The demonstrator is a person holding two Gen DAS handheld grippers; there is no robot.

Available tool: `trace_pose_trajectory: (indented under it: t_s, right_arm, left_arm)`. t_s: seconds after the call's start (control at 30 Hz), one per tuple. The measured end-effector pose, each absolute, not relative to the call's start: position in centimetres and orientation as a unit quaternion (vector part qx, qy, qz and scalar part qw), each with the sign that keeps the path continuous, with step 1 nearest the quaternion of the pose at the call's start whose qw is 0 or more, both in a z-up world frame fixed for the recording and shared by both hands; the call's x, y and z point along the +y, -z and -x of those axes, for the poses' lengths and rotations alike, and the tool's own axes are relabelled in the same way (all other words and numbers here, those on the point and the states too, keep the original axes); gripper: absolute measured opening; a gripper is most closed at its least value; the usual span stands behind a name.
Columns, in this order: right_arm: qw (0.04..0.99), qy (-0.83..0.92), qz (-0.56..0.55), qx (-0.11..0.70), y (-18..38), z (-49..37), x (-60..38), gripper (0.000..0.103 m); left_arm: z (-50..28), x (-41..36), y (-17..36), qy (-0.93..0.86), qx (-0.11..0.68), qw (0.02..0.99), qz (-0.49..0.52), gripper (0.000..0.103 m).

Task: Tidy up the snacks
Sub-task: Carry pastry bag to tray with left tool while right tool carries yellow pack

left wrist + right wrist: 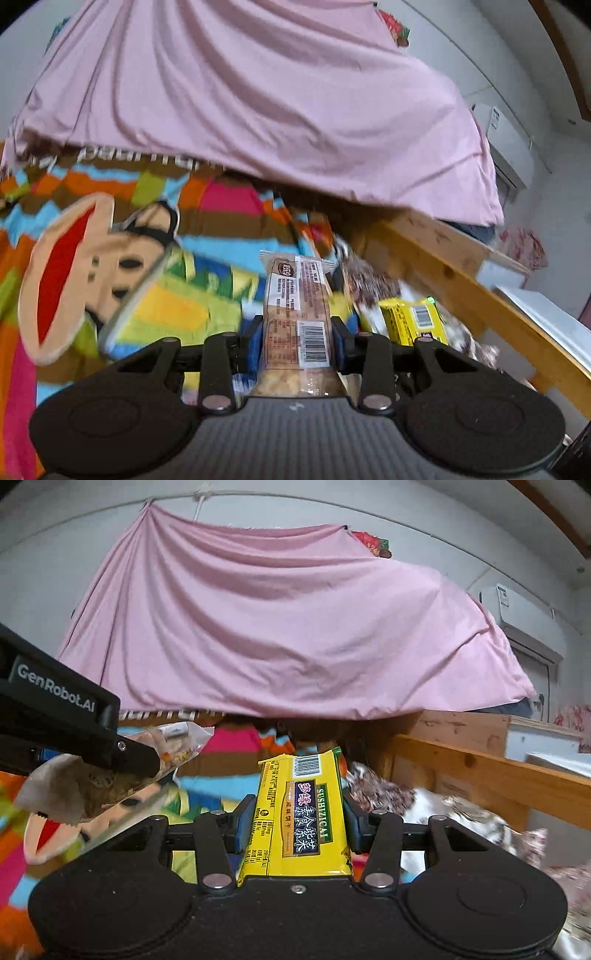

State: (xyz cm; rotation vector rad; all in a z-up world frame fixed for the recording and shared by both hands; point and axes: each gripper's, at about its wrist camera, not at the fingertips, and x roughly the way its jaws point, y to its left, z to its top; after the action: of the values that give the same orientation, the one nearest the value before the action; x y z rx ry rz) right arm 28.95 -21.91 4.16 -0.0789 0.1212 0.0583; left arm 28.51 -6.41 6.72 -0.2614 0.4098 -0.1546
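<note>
Left wrist view shows the left claw (298,345) clenched on a clear-wrapped snack bar (295,314), its blue pads pressed against both long sides. The bar points forward along the fingers, barcode label up, held above a bright cartoon-monkey blanket (110,258) spread over the bed. Just to its right sits the yellow biscuit packet (413,319), seen from its back with a barcode showing.

From the right wrist view, the right claw (295,827) grips that yellow biscuit packet (301,812) between its blue pads, printed face up and barcode end pointing away. At the left edge of this view the black body of the left claw (153,766) reaches in, with the crinkled clear wrapper of the snack bar (177,744) sticking out past it. Both snacks are in the air over the bed, near each other, the bar to the left of the packet.

A pink sheet (288,627) hangs from a line across the back. A wooden bed rail (480,768) runs along the right side, with a floral cloth (388,794) bunched beside it. A white air conditioner (524,613) is mounted high on the right wall.
</note>
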Motion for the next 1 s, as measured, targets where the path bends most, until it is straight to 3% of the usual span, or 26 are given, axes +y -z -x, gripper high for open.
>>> trace_pose_trajectory:
  t_s: [0.4,1.0]
  right_arm:
    - [0.995,-0.088,-0.01,0.056,-1.7,-39.6,-20.5,0.05]
    - [0.971,-0.087,-0.013,0.222,5.8,-46.0,-18.8,0.05]
  left_arm:
    - [-39.6,-4.8,-3.3,0.055,0.174,0.975,0.124,0.04]
    - [-47.0,-3.0,5.9,-0.015,0.311,0.943,0.12,0.04]
